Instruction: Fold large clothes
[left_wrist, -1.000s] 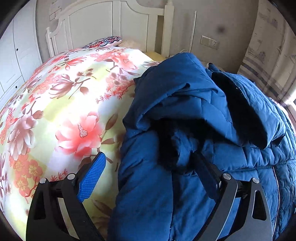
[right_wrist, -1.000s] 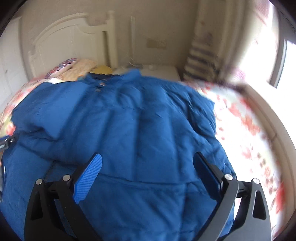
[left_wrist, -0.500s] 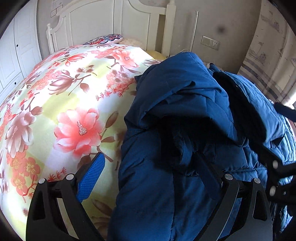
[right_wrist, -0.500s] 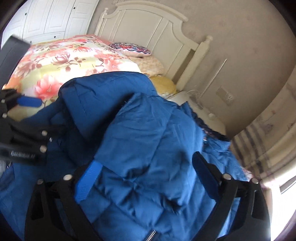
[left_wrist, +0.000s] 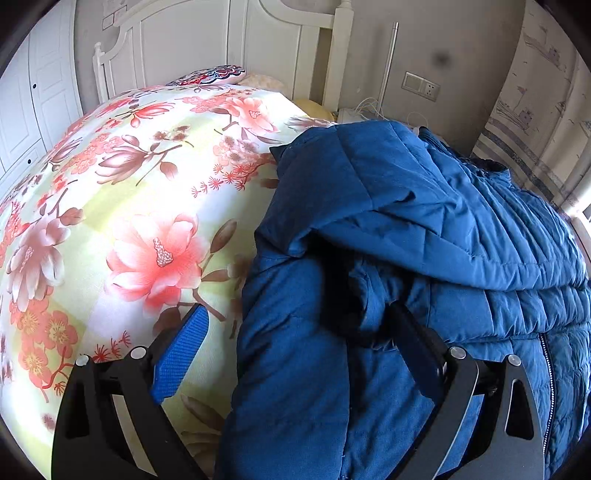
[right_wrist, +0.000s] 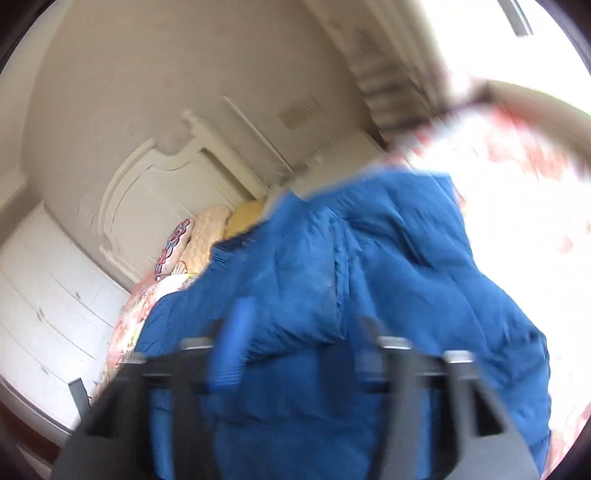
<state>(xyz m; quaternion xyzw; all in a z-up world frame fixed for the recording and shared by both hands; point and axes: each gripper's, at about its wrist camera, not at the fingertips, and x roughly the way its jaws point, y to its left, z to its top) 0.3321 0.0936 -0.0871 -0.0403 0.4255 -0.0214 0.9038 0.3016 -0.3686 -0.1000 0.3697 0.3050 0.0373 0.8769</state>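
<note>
Blue puffer jacket (left_wrist: 424, 236) lies on the flowered bedspread (left_wrist: 147, 206), toward the right side of the bed, bunched near the headboard (left_wrist: 236, 44). A sleeve or side panel is now flopped over the body of the jacket, making a thick layered ridge with a dark pocket under it; the zipper (left_wrist: 548, 373) shows at the lower right.

Left gripper (left_wrist: 295, 332): barely changed from a second ago, tongs wide apart, one blue pad over the bedspread, the other finger over the jacket's near fold. Nothing clamped.

Right gripper (right_wrist: 299, 354): big change. Half a second ago it was low over the jacket near the left gripper; now its view is heavily blurred and tilted, showing the wall, the headboard and the pillows (right_wrist: 199, 236), so it is swinging fast. Its tongs look narrower than before, with jacket fabric between or behind them. Cannot tell from the blur whether they grip it.

Also gone from the left view: the right tool, which showed at the right edge half a second ago.

Judgement: one side fold is probably laid, and the right hand is likely moving to another edge. The fold looks puffy and loose, may spring open. Task looks early to midway.
</note>
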